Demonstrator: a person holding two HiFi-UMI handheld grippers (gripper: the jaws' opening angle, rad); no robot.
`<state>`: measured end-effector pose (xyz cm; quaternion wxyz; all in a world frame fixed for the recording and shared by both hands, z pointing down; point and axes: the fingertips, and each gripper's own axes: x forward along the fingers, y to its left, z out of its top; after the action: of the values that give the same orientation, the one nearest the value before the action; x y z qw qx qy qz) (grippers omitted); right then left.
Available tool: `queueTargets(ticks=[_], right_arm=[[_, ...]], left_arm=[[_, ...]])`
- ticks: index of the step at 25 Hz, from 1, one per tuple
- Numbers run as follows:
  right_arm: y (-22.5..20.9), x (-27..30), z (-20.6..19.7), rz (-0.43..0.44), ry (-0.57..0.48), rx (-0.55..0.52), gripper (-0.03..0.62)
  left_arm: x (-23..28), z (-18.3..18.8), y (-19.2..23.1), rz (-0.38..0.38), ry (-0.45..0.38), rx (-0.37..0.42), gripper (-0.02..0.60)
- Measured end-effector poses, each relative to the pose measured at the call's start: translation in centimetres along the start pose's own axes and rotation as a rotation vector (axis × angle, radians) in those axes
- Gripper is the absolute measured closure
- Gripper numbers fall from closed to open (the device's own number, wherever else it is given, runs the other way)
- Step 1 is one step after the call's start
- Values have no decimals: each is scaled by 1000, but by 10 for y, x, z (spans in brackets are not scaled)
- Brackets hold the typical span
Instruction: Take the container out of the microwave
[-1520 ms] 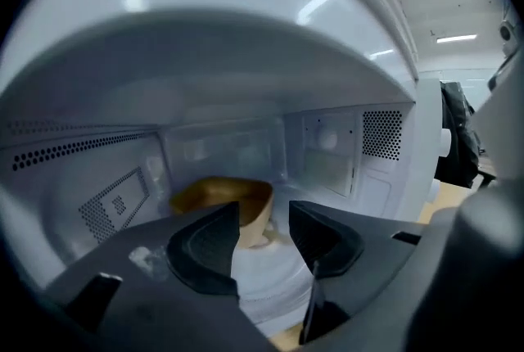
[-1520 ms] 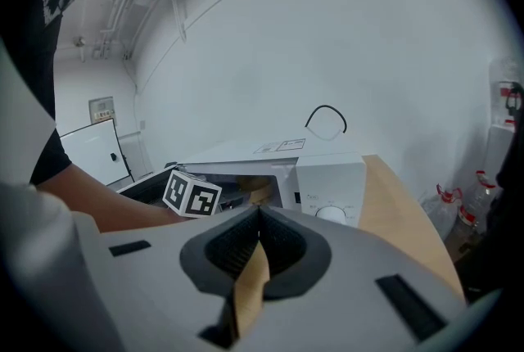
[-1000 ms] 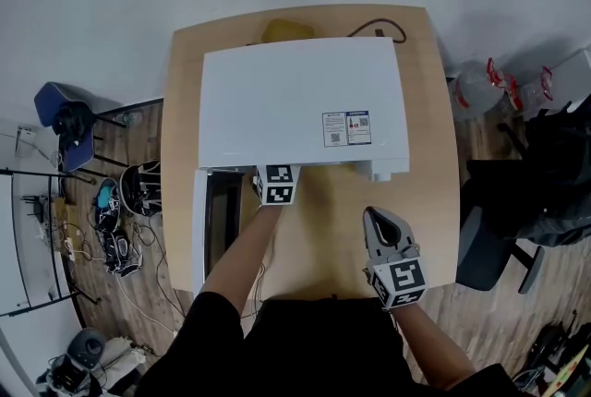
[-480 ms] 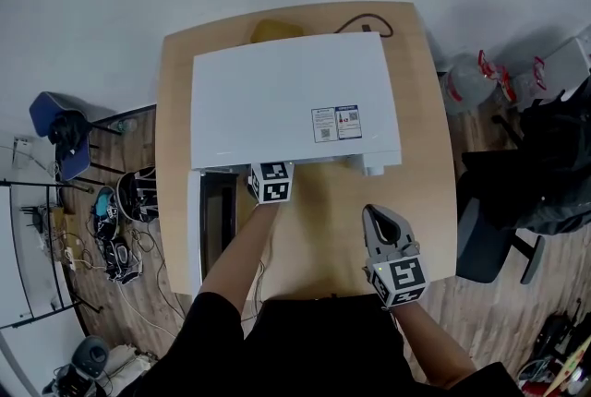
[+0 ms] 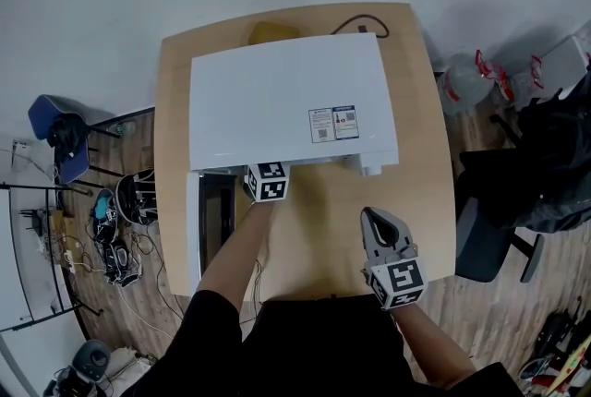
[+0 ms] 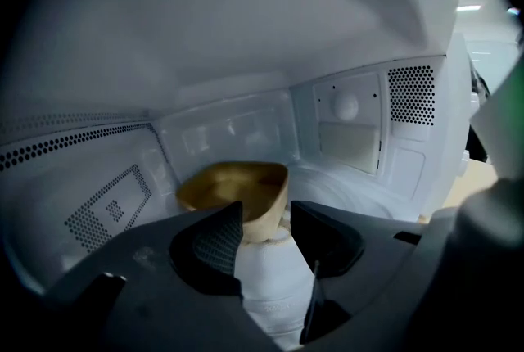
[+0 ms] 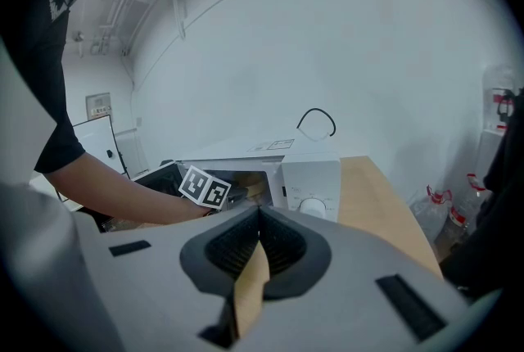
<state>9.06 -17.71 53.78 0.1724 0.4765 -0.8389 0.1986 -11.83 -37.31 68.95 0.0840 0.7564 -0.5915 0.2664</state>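
Two grippers are in play: your left gripper [image 6: 266, 213] reaches inside the microwave [image 5: 291, 100], jaws a narrow gap apart and gripping nothing, with the tan container [image 6: 233, 188] just beyond their tips on the oven floor. Your right gripper [image 7: 259, 215] hangs over the table [image 5: 429, 192] out front, jaws pressed together and empty.

— What's at the centre of the frame?
— A tan container [image 6: 233, 187] on the white floor of the microwave [image 6: 246, 56].
— And the left gripper [image 6: 266, 232]?
— Low in the frame, jaws apart, the container's near rim just beyond the gap. Contact can't be told.
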Motion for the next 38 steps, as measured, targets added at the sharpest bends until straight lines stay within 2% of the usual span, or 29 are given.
queueTargets(ticks=[2,4,6,9,15,20,25,28,29,31,34,38], right_arm=[[-1,0,-1,-1,3,-1,534],[-1,-1,-1,-2,5,-3,534],[-2,-1,-1,-3,5,-4,534],[-2,-1,-1,-1,4,-3,534],[0,-6,-5,-3,5,-4,534],[6,-11,-8,-7,3,7,534],[9,-15,-14,-8,8,11,534],[8,-15,-15,-13,8,16,534],[7,-15,-14,-15,8,14,534],[4,-16,-13,-18,7,12,534],[-1,-15,-12,-26,10,10,534],[-3,-11,-11,-29,11,11,534]], left_arm=[[0,-2,2,4,4,-11,416],[-4,0,7,23,5,-8,475],[-11,5,11,55,2,30,533],[-17,4,14,87,-9,60,560],[-24,0,13,68,-12,52,571],[-30,-1,8,39,-20,57,571],[-29,0,4,10,-36,24,569],[-24,6,-1,-23,-50,45,566],[-21,9,-3,-37,-52,56,546],[-17,12,-9,-57,-50,80,446],[-11,11,-12,-70,-35,105,414],[-5,5,-9,-58,-11,142,407]])
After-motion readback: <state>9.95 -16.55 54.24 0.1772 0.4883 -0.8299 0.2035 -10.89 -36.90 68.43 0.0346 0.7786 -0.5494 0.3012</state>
